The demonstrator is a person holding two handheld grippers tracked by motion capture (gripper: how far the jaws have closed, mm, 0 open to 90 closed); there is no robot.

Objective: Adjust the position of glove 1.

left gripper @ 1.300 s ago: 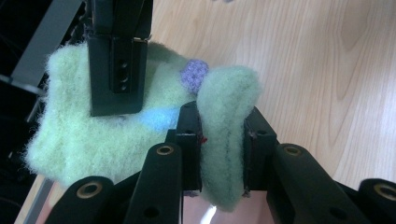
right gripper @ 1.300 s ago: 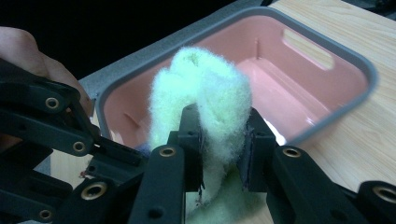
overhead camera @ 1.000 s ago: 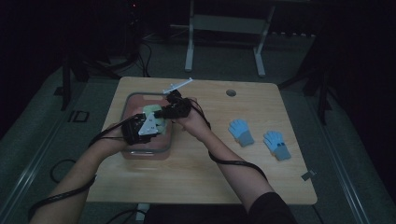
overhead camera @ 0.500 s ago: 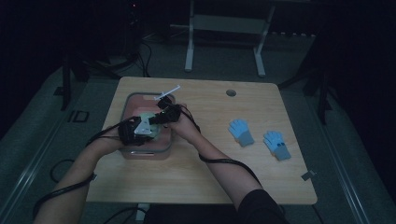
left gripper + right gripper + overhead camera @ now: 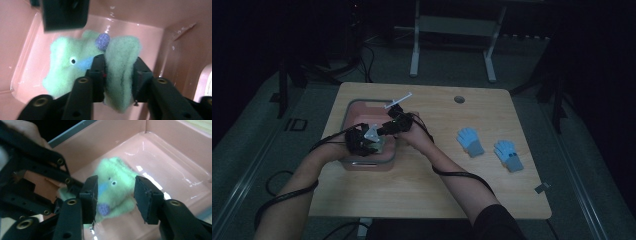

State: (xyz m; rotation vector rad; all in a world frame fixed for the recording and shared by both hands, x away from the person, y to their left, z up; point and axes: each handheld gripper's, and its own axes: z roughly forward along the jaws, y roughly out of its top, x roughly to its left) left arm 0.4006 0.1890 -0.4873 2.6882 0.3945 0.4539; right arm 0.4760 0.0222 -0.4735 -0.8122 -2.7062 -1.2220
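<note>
A fuzzy green mitten-like toy (image 5: 67, 67) with a black eye, a blue beak and a purple dot lies in a pink tub (image 5: 155, 40). My left gripper (image 5: 119, 72) is shut on a folded flap of it. My right gripper (image 5: 117, 192) hangs open just above the toy (image 5: 117, 177), one jaw on each side, touching nothing. In the high view both grippers meet over the tub (image 5: 357, 107) at the table's left, the left gripper (image 5: 369, 142) nearer the person and the right gripper (image 5: 388, 129) beyond it.
Two light blue gloves (image 5: 470, 141) (image 5: 508, 155) lie on the wooden table's right half. A round hole (image 5: 459, 99) sits near the far edge. A thin white stick-like piece (image 5: 398, 101) shows by the tub's far rim. Cables trail off the near side.
Both hands have shifted slightly toward the person and lower into the tub. The left gripper's hold on the green toy looks unchanged.
</note>
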